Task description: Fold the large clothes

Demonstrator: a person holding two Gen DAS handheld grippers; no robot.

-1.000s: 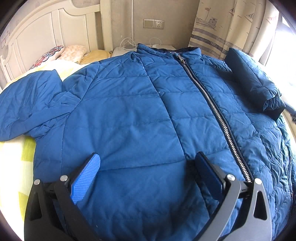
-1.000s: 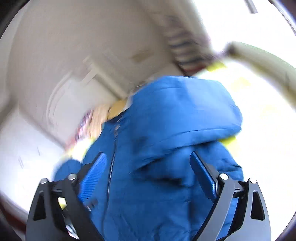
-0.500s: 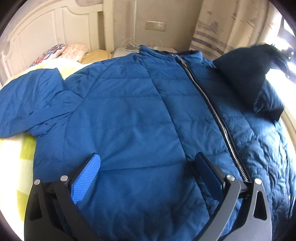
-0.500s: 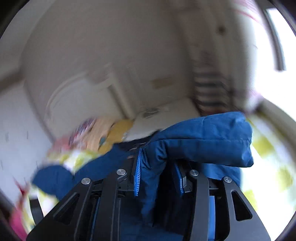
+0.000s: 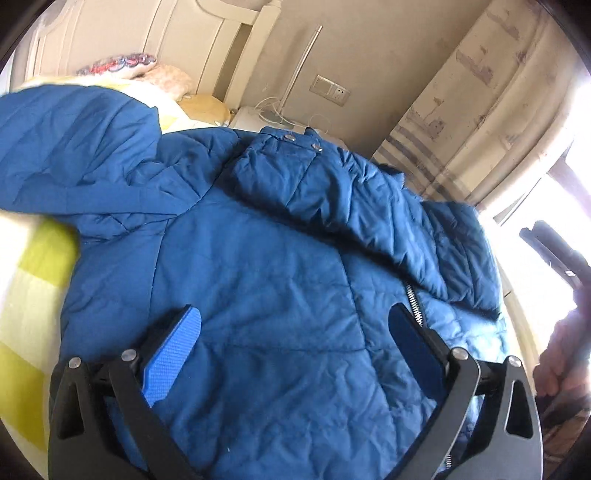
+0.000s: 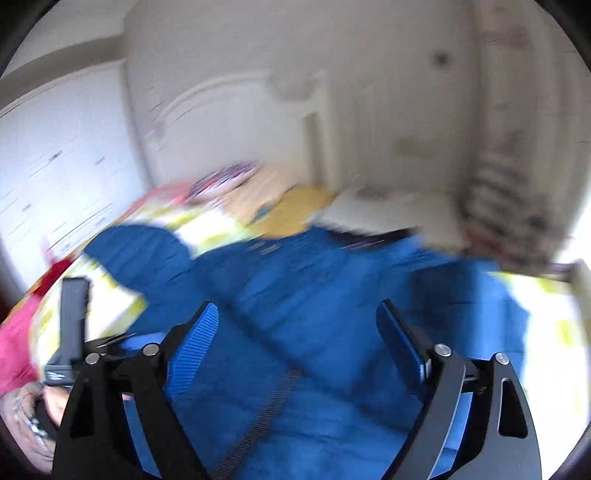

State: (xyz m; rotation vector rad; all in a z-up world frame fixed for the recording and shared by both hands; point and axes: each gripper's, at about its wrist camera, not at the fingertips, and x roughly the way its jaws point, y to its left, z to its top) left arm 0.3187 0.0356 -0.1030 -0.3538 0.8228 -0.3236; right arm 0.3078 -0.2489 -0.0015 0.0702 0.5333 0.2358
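Here, one blue jacket (image 5: 277,295), spread front-up on one bed (image 5: 33,280) with a yellow-and-white cover. Two sleeves: the first sleeve (image 5: 74,155) flung out to the left over the cover, the second sleeve (image 5: 332,195) folded across the chest, cuff toward the collar, hiding the upper stretch of the one zipper (image 5: 413,299). Two metal snaps on that cuff (image 5: 288,137). Left hand-held gripper (image 5: 295,314) low over the lower front of the jacket, two blue pads (image 5: 173,354) wide apart, nothing clamped, cloth seen below and between them but not pinched. Right hand-held gripper (image 6: 297,310) likewise over the jacket, its view badly blurred; jaws just opened wider, now standing apart, nothing between the pads, the zipper running diagonally beneath. In the left wrist view, at the far right edge, one hand (image 5: 565,354) on a dark handle beside the jacket's edge; in the right wrist view, at the lower left, another hand (image 6: 44,406) under the black frame of the left hand-held gripper. At the head of the bed, three pillows: one patterned (image 5: 122,64), one pale pink (image 5: 166,79), one yellow (image 5: 203,107). Behind them one white headboard (image 5: 166,29). One white nightstand (image 5: 258,116) with loose cables just beyond the collar, one wall socket (image 5: 330,90) above it, one striped curtain (image 5: 480,110) to the right.
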